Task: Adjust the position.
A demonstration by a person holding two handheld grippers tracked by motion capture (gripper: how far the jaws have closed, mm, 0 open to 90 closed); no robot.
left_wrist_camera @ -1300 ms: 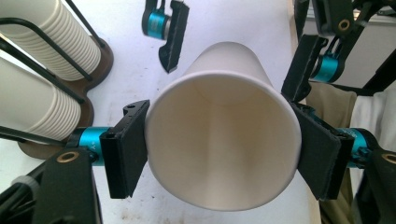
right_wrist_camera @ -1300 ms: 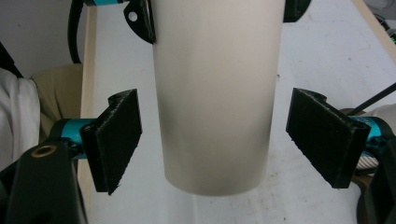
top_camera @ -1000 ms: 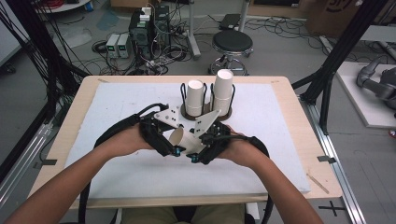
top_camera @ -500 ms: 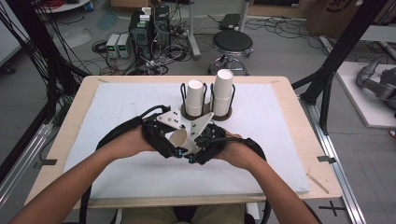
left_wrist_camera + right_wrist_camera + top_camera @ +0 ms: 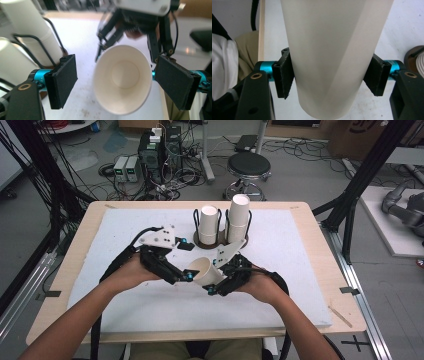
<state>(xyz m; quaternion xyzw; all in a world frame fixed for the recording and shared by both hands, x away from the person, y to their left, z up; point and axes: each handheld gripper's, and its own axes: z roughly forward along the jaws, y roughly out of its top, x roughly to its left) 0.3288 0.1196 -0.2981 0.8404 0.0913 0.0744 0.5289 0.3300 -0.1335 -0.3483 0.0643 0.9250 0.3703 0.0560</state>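
Note:
A white paper cup (image 5: 202,270) lies on its side just above the white mat (image 5: 300,270), its mouth turned left. My right gripper (image 5: 218,281) is shut on the cup's body; in the right gripper view both pads (image 5: 284,75) press the cup (image 5: 332,50) from either side. My left gripper (image 5: 186,276) stands open at the cup's mouth. In the left gripper view I look straight into the cup (image 5: 123,77), with one black jaw on each side of its rim and a gap on the left.
A dark wire holder (image 5: 224,239) at the table's back middle carries two upright cup stacks, a shorter one (image 5: 208,222) and a taller one (image 5: 239,217). The holder is close beyond both grippers. Mat space lies left and right. A stool (image 5: 248,167) stands past the table.
The two grippers were bunched together around the cup. The left one has drawn back to the left and the cup's open mouth now shows between them.

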